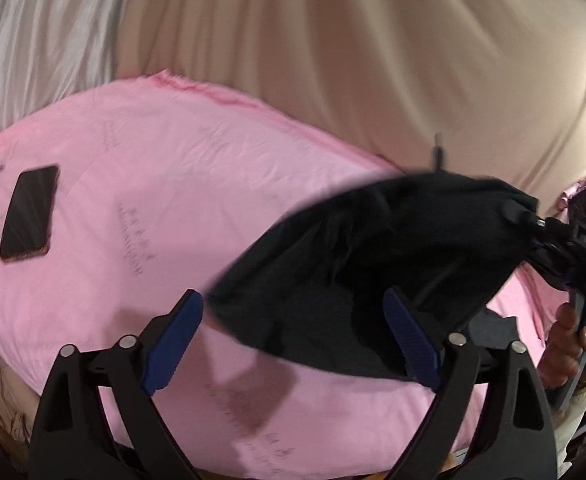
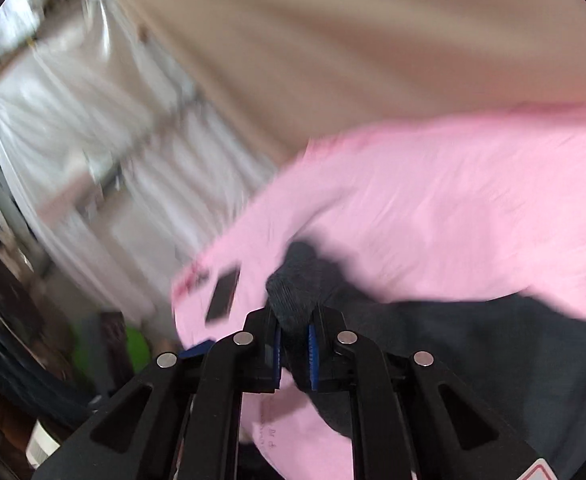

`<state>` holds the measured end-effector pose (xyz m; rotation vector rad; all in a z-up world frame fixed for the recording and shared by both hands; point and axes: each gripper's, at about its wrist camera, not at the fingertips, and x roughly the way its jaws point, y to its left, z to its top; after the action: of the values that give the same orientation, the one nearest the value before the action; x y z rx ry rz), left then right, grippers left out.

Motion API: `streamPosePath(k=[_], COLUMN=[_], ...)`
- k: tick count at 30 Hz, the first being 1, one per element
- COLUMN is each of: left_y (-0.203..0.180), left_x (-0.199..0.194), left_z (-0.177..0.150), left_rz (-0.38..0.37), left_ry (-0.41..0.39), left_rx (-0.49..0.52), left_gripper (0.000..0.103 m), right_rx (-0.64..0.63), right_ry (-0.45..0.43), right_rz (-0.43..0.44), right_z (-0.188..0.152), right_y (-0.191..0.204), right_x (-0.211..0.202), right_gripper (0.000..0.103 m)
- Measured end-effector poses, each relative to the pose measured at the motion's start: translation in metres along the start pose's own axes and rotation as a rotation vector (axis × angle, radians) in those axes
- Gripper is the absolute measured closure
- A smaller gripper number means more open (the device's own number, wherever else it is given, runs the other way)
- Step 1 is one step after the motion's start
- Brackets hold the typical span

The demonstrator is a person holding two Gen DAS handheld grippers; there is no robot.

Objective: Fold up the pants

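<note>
Phone (image 1: 29, 213) lies on pink sheet (image 1: 197, 184) — apart from pants (image 1: 373, 264).

Faint printed marks on pink sheet (image 1: 141, 184), illegible; partial letters "AS" on right gripper (image 1: 525, 216) body.

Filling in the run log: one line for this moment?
right gripper: shut on pants, lifted | left gripper: open | phone on pink sheet

1. Pink sheet (image 1: 165, 168) is spread over the bed, lightly wrinkled, faint print seen.
2. Dark phone (image 1: 30, 213) is laid flat on the sheet, near its left edge.
3. Beige curtain (image 1: 333, 52) is hung behind the bed.
4. White curtain (image 1: 49, 36) is seen beside it, left.
</note>
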<state>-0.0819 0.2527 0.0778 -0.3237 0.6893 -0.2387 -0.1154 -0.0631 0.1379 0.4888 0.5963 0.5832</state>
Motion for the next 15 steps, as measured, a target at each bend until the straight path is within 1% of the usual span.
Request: streamPosePath(k=[1, 2, 3, 5, 6, 7, 8, 9, 10, 11, 12, 14, 15], left_y=[-0.013, -0.021, -0.034, -0.063, -0.075, -0.085, -0.099, -0.107, -0.113, -0.121, -0.128, -0.134, -0.136], left_x=[0.000, 0.001, 0.005, 0.019, 0.026, 0.034, 0.047, 0.057, 0.066, 0.076, 0.084, 0.091, 0.091], left_z=[0.002, 0.002, 0.002, -0.002, -0.005, -0.008, -0.012, -0.014, -0.017, -0.020, -0.024, -0.028, -0.030], left_rz=[-0.025, -0.040, -0.066, -0.109, -0.116, -0.120, -0.124, -0.128, -0.132, -0.125, -0.108, -0.093, -0.083], left_ry=[-0.007, -0.005, 0.003, 0.034, 0.047, 0.062, 0.089, 0.110, 0.129, 0.152, 0.172, 0.188, 0.193], left_rx=[0.019, 0.030, 0.050, 0.089, 0.105, 0.120, 0.134, 0.137, 0.141, 0.146, 0.151, 0.161, 0.169], left_gripper=[0.012, 0.012, 0.011, 0.011, 0.011, 0.011, 0.011, 0.011, 0.011, 0.011, 0.011, 0.011, 0.011], right_rx=[0.020, 0.038, 0.076, 0.175, 0.244, 0.282, 0.318, 0.350, 0.377, 0.388, 0.370, 0.314, 0.297], right_ry=[-0.050, -0.087, -0.135, -0.182, -0.194, -0.184, -0.150, -0.108, -0.069, -0.044, -0.016, -0.001, -0.010], right_rz=[-0.032, -0.073, -0.149, -0.221, -0.278, -0.334, -0.401, -0.439, -0.459, -0.477, -0.522, -0.585, -0.599], right_z=[-0.005, -0.012, -0.026, -0.053, -0.072, -0.087, -0.104, -0.117, -0.127, -0.134, -0.140, -0.143, -0.145], right_y=[-0.014, -0.027, -0.049, -0.090, -0.119, -0.139, -0.163, -0.180, -0.194, -0.202, -0.205, -0.199, -0.192], right_x=[-0.035, -0.061, -0.098, -0.141, -0.161, -0.171, -0.176, -0.174, -0.168, -0.163, -0.159, -0.158, -0.160], right_gripper=[0.094, 0.094, 0.094, 0.093, 0.093, 0.092, 0.091, 0.090, 0.088, 0.088, 0.086, 0.077, 0.065])
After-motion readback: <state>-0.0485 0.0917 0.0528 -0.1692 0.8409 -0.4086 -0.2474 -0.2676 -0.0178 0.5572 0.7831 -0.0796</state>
